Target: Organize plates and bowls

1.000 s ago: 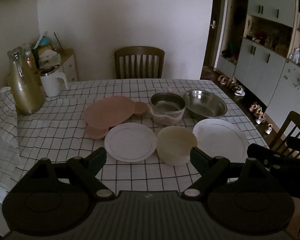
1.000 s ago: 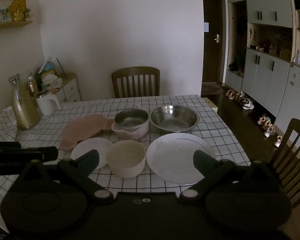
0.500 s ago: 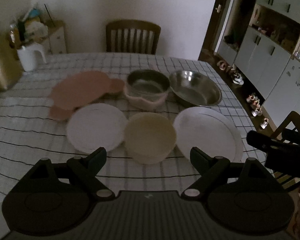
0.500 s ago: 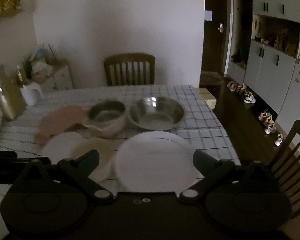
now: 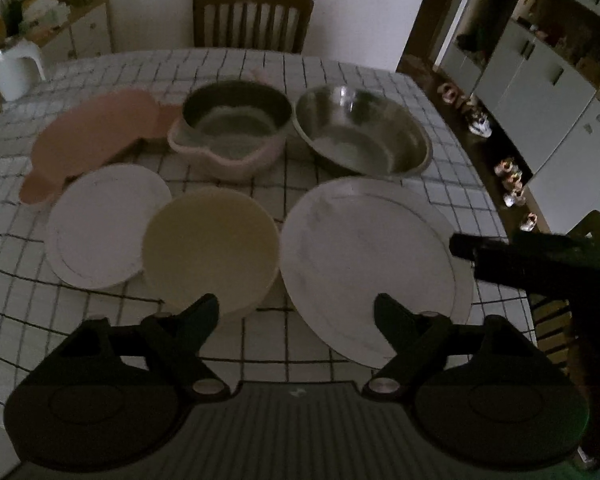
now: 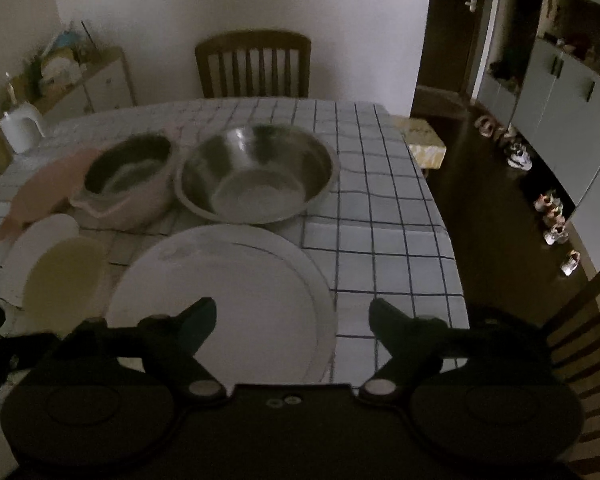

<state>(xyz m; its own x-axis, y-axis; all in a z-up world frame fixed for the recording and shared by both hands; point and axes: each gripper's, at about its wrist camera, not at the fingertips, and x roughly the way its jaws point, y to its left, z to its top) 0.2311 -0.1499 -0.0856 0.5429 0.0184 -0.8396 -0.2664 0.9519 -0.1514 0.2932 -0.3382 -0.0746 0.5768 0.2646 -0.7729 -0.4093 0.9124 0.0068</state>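
Observation:
On the checked tablecloth lie a large white plate, a cream bowl, a small white plate, a pink plate, a pink-rimmed bowl and a steel bowl. My left gripper hovers at the near edge between the cream bowl and the large plate, jaws closing with nothing between them. My right gripper hangs over the large plate's near right rim, jaws closing, gripping nothing.
A wooden chair stands at the table's far side. A white kettle sits at the far left. Another chair is at the right, beside cabinets and shoes on the floor.
Both grippers have moved forward and down toward the dishes, which now look larger. Both pairs of jaws have narrowed a little. The dishes have not moved.

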